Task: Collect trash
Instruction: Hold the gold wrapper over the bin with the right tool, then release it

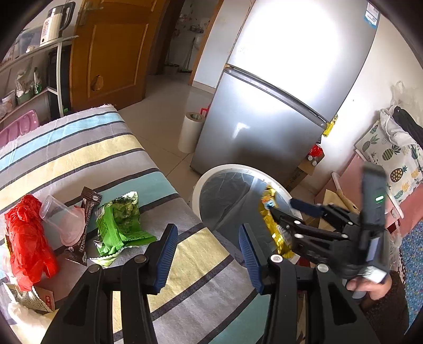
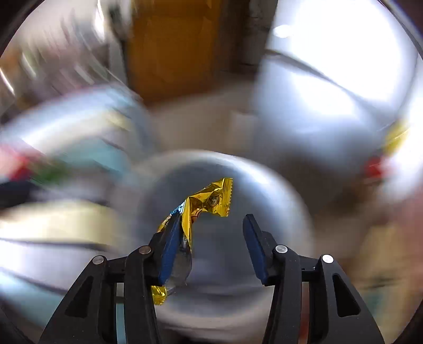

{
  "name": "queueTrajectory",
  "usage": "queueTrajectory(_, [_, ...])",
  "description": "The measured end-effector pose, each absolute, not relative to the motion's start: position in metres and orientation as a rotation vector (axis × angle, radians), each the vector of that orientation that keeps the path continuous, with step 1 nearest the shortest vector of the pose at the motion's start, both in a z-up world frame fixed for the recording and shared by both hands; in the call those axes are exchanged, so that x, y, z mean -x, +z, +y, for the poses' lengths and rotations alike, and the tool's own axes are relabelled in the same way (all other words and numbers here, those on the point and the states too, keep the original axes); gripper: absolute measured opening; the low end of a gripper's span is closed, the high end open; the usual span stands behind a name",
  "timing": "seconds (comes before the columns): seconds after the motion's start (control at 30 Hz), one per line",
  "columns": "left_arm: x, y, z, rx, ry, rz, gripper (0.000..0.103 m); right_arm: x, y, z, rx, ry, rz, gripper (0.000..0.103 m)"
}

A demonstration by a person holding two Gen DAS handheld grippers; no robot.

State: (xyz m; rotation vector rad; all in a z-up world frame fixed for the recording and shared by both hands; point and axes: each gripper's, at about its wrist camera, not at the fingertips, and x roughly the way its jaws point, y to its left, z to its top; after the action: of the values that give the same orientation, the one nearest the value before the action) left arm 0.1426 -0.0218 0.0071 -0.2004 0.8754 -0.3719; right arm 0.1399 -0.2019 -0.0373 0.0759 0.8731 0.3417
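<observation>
A gold foil wrapper (image 2: 208, 203) clings to the left finger of my right gripper (image 2: 208, 246), whose jaws stand wide apart, above the white-rimmed trash bin (image 2: 277, 185). In the left wrist view the right gripper (image 1: 285, 215) hangs over the bin (image 1: 208, 180) with the gold wrapper (image 1: 275, 227) beside its fingers. My left gripper (image 1: 207, 254) is open and empty over the striped cloth. On the cloth lie a green snack bag (image 1: 119, 225), a brown sachet (image 1: 86, 230), a clear plastic cup (image 1: 62, 219) and a red plastic bag (image 1: 26, 238).
A silver fridge (image 1: 277, 92) stands behind the bin, with a white paper roll (image 1: 190, 132) beside it. A wooden door (image 1: 111, 53) and a shelf with a kettle (image 1: 55, 23) are at the far left. The right wrist view is motion-blurred.
</observation>
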Motion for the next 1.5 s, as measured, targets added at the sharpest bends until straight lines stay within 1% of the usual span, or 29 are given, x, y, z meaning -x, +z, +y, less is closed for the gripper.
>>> queueTrajectory(0.03, [-0.143, 0.007, -0.021, 0.202, -0.367, 0.877, 0.048, -0.142, -0.039, -0.201, -0.056, 0.303, 0.897, 0.050])
queueTrajectory(0.07, [-0.145, 0.006, -0.021, 0.203, -0.360, 0.884, 0.048, -0.145, -0.043, -0.194, 0.113, 0.143, 0.921, 0.050])
queueTrajectory(0.1, [-0.145, 0.005, -0.020, 0.205, -0.359, 0.888, 0.048, -0.146, -0.046, -0.191, 0.192, 0.076, 0.916, 0.050])
queueTrajectory(0.17, [-0.144, 0.005, -0.020, 0.206, -0.369, 0.880, 0.048, -0.143, -0.040, -0.207, -0.067, 0.290, 0.902, 0.050])
queueTrajectory(0.2, [-0.145, 0.005, -0.020, 0.204, -0.367, 0.883, 0.048, -0.142, -0.040, -0.211, -0.113, 0.312, 0.903, 0.050])
queueTrajectory(0.27, [-0.146, 0.005, -0.019, 0.207, -0.365, 0.885, 0.048, -0.139, -0.040, -0.204, 0.049, 0.208, 0.883, 0.050])
queueTrajectory(0.3, [-0.145, 0.005, -0.019, 0.209, -0.371, 0.882, 0.048, -0.138, -0.039, -0.200, 0.077, 0.212, 0.869, 0.050])
queueTrajectory(0.4, [-0.145, 0.005, -0.016, 0.211, -0.363, 0.882, 0.048, -0.130, -0.027, -0.204, -0.023, 0.307, 0.817, 0.050])
queueTrajectory(0.53, [-0.143, 0.006, -0.011, 0.221, -0.361, 0.876, 0.048, -0.132, -0.016, -0.192, 0.116, 0.289, 0.760, 0.051])
queueTrajectory(0.73, [-0.139, 0.006, -0.003, 0.230, -0.351, 0.873, 0.048, -0.129, -0.009, -0.189, 0.158, 0.298, 0.717, 0.051])
queueTrajectory(1.13, [-0.132, 0.010, 0.009, 0.249, -0.363, 0.853, 0.048, -0.112, 0.012, -0.183, 0.108, 0.373, 0.677, 0.051])
queueTrajectory(1.4, [-0.129, 0.010, 0.007, 0.243, -0.383, 0.852, 0.048, -0.107, 0.014, -0.188, 0.073, 0.417, 0.661, 0.051])
queueTrajectory(1.43, [-0.129, 0.010, 0.007, 0.243, -0.381, 0.851, 0.048, -0.106, 0.012, -0.185, 0.126, 0.369, 0.654, 0.051])
queueTrajectory(1.5, [-0.129, 0.010, 0.007, 0.244, -0.378, 0.851, 0.048, -0.114, -0.003, -0.170, 0.389, 0.123, 0.701, 0.051])
